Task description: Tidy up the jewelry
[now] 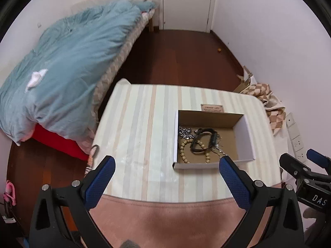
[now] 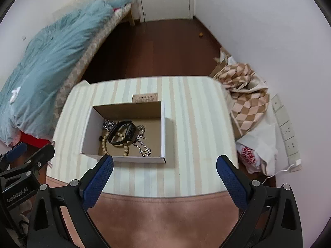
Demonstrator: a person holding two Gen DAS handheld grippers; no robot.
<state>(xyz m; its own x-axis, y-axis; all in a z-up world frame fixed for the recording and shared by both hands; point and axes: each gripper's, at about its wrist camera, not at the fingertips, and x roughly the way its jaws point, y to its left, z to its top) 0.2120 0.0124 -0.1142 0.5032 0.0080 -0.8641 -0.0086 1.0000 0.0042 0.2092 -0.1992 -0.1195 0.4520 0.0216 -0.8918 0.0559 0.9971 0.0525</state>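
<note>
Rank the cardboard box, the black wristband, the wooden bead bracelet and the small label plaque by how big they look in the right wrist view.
1. cardboard box
2. wooden bead bracelet and black wristband: look alike in span, and they overlap, so I won't rank them
3. small label plaque, though it sits farther from the camera

matt cardboard box (image 2: pixel 91 132), shiny metal chain (image 2: pixel 142 146), wooden beads (image 2: pixel 104 142)

jewelry (image 2: pixel 124 137) in box (image 2: pixel 163 132), box on table (image 2: pixel 192 124)
</note>
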